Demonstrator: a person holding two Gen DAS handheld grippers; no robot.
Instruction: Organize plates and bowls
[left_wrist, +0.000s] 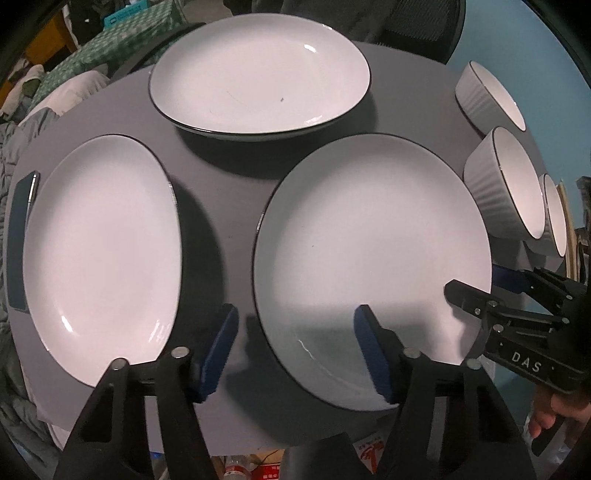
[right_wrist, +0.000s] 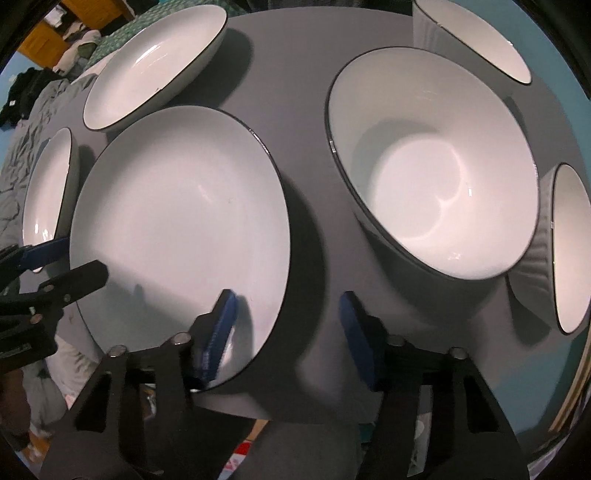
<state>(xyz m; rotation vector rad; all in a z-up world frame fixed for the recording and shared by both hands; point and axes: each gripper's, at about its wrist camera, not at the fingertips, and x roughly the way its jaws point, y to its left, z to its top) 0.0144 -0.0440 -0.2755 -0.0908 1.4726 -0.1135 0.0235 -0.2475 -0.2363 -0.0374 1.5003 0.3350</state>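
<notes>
A white plate with a dark rim (left_wrist: 369, 240) lies at the near side of the grey table (left_wrist: 229, 206). My left gripper (left_wrist: 295, 350) stands open astride its left rim, with one blue pad (left_wrist: 373, 354) over the plate's inside and the other on the outside. My right gripper (right_wrist: 288, 328) is open astride the same plate's (right_wrist: 177, 221) right rim, and it also shows as the right gripper (left_wrist: 480, 284). Neither pair of pads presses the rim. Two more plates sit beside it: a left plate (left_wrist: 99, 251) and a far plate (left_wrist: 258, 74).
Three ribbed white bowls stand along the table's right side: a middle bowl (right_wrist: 432, 184), a far bowl (right_wrist: 476, 37) and a near bowl (right_wrist: 569, 247). A dark flat object (left_wrist: 18, 240) lies at the table's left edge. Bedding (left_wrist: 22, 147) is beyond it. A chair (left_wrist: 406, 26) stands at the far side.
</notes>
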